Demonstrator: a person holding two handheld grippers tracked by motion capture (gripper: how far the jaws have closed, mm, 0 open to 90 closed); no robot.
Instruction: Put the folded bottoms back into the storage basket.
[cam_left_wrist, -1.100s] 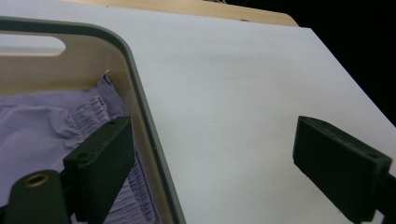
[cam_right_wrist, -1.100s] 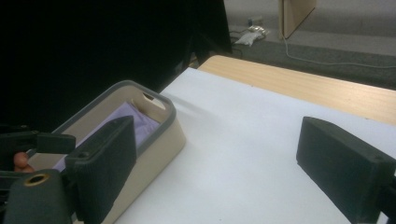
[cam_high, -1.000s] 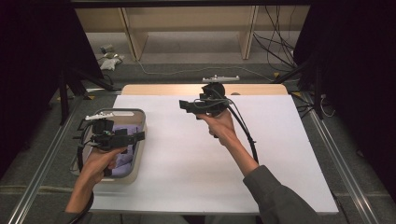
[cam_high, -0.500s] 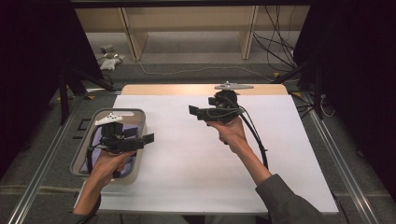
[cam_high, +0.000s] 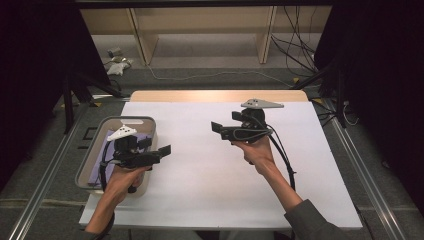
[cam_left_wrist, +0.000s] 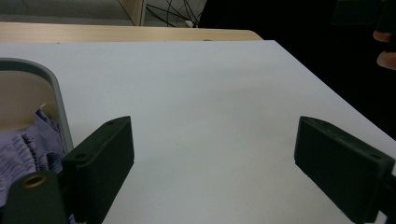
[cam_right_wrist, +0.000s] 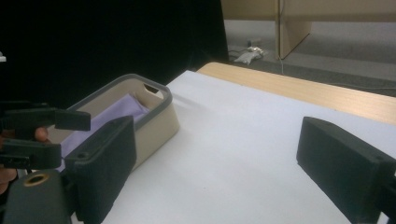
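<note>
A beige basket with a grey rim (cam_high: 131, 120) stands at the table's left edge, and a purple cloth (cam_high: 102, 157) lies in it. My left gripper (cam_high: 164, 150) hovers over the basket's right rim, pointing right across the white sheet. Its jaws stand wide apart with nothing between them (cam_left_wrist: 212, 168). My right gripper (cam_high: 216, 128) is held above the middle of the table and points left toward the basket (cam_right_wrist: 159, 121) and the cloth (cam_right_wrist: 123, 107). It is open and empty (cam_right_wrist: 215, 168). The left gripper (cam_right_wrist: 74, 136) appears at the left of the right gripper view.
A white sheet (cam_high: 200, 190) covers the table, with a wooden strip (cam_high: 215, 96) bare along the far edge. Metal rails (cam_high: 367, 180) run along both sides. Beyond the table are shelf legs (cam_high: 265, 35) and cables (cam_high: 295, 55) on the floor, with dark curtains on either side.
My right gripper has moved right and nearer to the person. My left gripper has shifted right, out over the basket's right rim. Both stay open.
</note>
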